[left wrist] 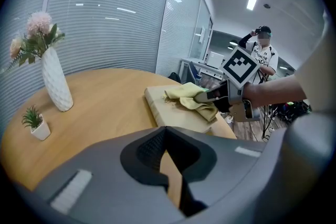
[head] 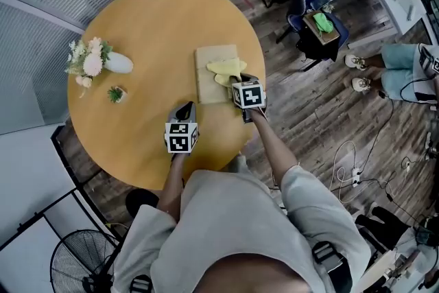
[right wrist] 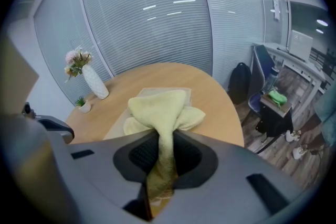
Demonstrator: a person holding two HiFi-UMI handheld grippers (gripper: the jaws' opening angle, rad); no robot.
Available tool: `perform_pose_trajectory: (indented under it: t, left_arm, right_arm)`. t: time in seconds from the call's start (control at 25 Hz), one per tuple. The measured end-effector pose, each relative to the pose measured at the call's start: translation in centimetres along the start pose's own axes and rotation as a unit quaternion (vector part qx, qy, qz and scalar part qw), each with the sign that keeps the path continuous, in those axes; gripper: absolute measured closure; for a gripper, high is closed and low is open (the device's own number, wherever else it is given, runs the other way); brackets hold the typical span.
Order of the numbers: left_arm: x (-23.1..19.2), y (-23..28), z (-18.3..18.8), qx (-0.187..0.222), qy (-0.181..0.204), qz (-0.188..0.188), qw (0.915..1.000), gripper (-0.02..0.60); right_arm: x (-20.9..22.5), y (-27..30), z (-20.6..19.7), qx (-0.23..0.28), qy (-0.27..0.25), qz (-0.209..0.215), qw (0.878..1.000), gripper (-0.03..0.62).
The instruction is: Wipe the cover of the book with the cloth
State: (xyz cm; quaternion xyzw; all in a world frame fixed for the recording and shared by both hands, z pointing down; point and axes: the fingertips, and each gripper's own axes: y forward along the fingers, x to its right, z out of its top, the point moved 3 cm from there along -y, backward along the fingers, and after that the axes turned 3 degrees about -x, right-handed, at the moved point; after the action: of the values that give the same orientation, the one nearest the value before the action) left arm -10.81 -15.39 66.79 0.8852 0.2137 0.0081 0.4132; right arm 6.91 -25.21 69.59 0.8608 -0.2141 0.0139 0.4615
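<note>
A tan book (head: 211, 71) lies flat on the round wooden table (head: 151, 17), toward its right edge. A yellow cloth (head: 226, 68) is draped over the near right part of the cover. My right gripper (head: 238, 81) is shut on the cloth and holds it down on the book; in the right gripper view the cloth (right wrist: 159, 110) runs from the jaws out over the book (right wrist: 114, 130). My left gripper (head: 185, 110) hovers over bare table left of the book, jaws together and empty. From the left gripper view the book (left wrist: 170, 112), cloth (left wrist: 188, 96) and right gripper (left wrist: 209, 96) lie ahead.
A white vase of flowers (head: 103, 62) and a small potted plant (head: 116, 94) stand at the table's left. Beyond the right edge are a blue chair (head: 317, 2), a seated person (head: 405, 72) and floor cables (head: 357, 171). A fan (head: 79, 261) sits lower left.
</note>
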Motion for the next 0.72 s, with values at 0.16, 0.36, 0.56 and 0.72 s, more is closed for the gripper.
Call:
perform_pose_trajectory:
  t: [0.16, 0.36, 0.56, 0.72]
  left_arm:
    - [0.4, 0.0, 0.2, 0.002, 0.006, -0.003, 1.0000, 0.572]
    - [0.7, -0.2, 0.2, 0.001, 0.007, -0.003, 1.0000, 0.572]
    - [0.6, -0.6, 0.3, 0.004, 0.010, -0.004, 0.9999, 0.572]
    - [0.7, -0.8, 0.2, 0.006, 0.016, -0.006, 0.9998, 0.572]
  right_arm:
    - [0.8, -0.5, -0.3, 0.002, 0.003, -0.006, 1.000, 0.526]
    - [1.6, -1.0, -0.5, 0.002, 0.005, -0.015, 1.000, 0.526]
    - [2.4, -1.7, -0.9, 0.001, 0.010, -0.032, 0.999, 0.526]
    - [2.7, -2.1, -1.2, 0.006, 0.015, -0.038, 0.999, 0.526]
